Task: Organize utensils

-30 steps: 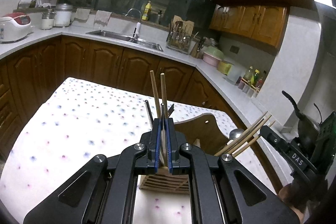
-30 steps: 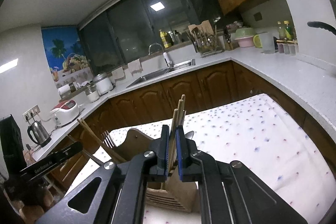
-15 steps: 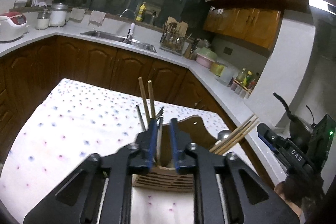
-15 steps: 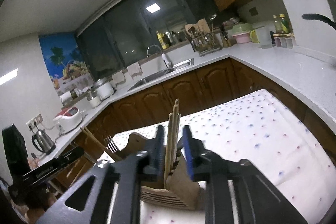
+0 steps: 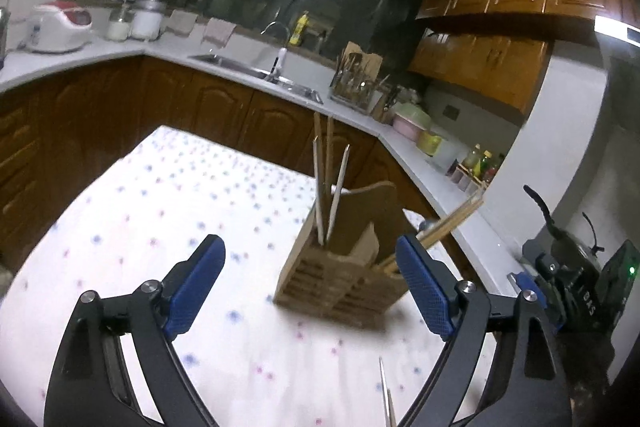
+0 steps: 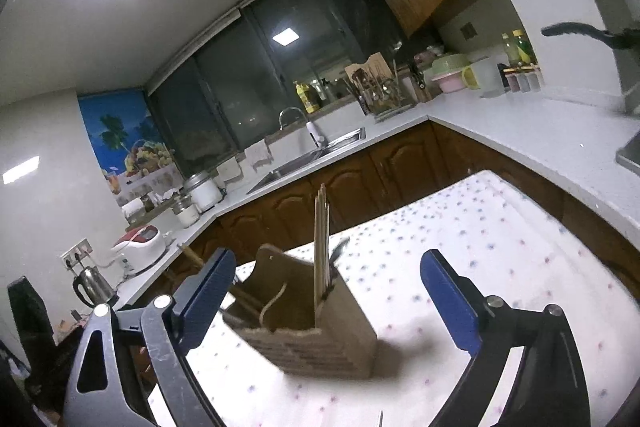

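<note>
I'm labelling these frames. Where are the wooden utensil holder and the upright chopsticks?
wooden utensil holder (image 5: 340, 291), left wrist view, slatted front wall.
upright chopsticks (image 6: 321, 239), right wrist view, mid-shaft above the holder.

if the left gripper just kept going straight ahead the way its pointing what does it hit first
Most likely the wooden utensil holder, which stands on the dotted tablecloth just ahead of the left gripper, between its open jaws and a little to the right. The chopsticks rise from it. Depth is hard to judge.
</note>
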The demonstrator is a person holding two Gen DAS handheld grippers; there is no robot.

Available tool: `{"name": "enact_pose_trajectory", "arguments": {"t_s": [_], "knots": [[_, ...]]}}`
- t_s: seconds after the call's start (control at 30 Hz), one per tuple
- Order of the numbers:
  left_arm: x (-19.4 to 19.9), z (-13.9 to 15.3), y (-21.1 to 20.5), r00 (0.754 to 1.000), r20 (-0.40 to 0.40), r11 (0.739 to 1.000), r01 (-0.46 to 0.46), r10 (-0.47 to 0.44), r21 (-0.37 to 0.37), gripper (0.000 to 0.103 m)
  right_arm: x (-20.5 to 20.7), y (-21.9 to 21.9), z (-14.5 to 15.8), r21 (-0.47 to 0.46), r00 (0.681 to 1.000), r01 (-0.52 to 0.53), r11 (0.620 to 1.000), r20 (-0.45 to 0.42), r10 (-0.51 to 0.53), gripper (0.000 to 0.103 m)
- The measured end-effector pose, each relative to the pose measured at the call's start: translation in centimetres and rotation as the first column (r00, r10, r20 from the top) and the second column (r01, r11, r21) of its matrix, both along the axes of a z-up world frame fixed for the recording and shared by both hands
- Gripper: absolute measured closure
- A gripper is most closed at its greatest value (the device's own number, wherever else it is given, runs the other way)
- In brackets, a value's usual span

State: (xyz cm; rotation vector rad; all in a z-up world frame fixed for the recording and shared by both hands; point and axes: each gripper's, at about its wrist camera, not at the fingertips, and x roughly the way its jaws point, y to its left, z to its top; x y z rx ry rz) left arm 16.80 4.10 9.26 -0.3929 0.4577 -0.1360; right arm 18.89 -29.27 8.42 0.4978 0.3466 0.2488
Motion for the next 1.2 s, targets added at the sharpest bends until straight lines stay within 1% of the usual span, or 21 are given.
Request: {"name": "enact_pose_trajectory", "arguments": {"t_s": [0.1,0.27,0.43,0.57,0.63,0.67,0.73,0.77,0.9,1.0,1.2], "knots": [[-1.7,-0.6,0.1,1.0,-0.014,1.0,-0.016,0.016,0.01,0.014,-1.9,0.5,-0.6,-0.01,1.0,-0.02,1.0,-0.012,0.02,0.007],[-4.3,-1.1,0.8,0.999,-0.021,1.0,-0.025,0.025,-0.007,0.014,-4.9,1.0,-1.3,-0.015,0.999,-0.03,0.999,-0.014,0.03,0.007],[-6.6,-0.3,0.9,1.0,-0.002,1.0,-0.028,0.028,0.009,0.014,-8.0,1.5,-1.2,-0.015,0.999,-0.036,0.999,0.008,0.036,0.007],[-8.9,1.1,0.6,0.998,0.052,0.999,-0.029,0.027,0.038,0.013,-9.9,1.7,0.8,-0.035,0.997,-0.05,0.998,0.057,0.052,0.007],[-10.2,1.5,0.2,0.996,0.086,0.996,-0.044,0.037,0.074,0.004,-11.3,1.6,2.0,-0.058,0.993,-0.038,0.998,0.106,0.044,0.006],[-11.0,1.7,0.1,0.993,0.107,0.993,-0.063,0.052,0.096,0.0,-12.4,1.7,2.5,-0.081,0.989,-0.021,0.997,0.141,0.032,0.001],[-12.2,1.7,-0.1,0.988,0.143,0.988,-0.085,0.066,0.128,0.0,-13.8,1.9,2.8,-0.122,0.983,0.016,0.992,0.184,0.007,0.0],[-12.8,1.4,-0.3,0.985,0.157,0.984,-0.097,0.073,0.151,0.0,-14.8,2.1,2.7,-0.153,0.978,0.04,0.987,0.21,-0.007,0.0],[-14.3,-0.2,-0.9,0.979,0.179,0.969,-0.137,0.1,0.205,0.0,-17.0,3.2,1.2,-0.241,0.965,0.104,0.965,0.261,-0.039,0.0],[-15.2,-1.7,-0.9,0.978,0.174,0.961,-0.154,0.115,0.229,0.0,-18.3,3.5,-0.2,-0.263,0.963,0.12,0.957,0.267,-0.047,0.0],[-16.5,-4.2,0.1,0.977,0.155,0.955,-0.18,0.146,0.235,0.0,-19.9,3.6,-2.2,-0.295,0.965,0.127,0.947,0.258,-0.049,0.0]]}}
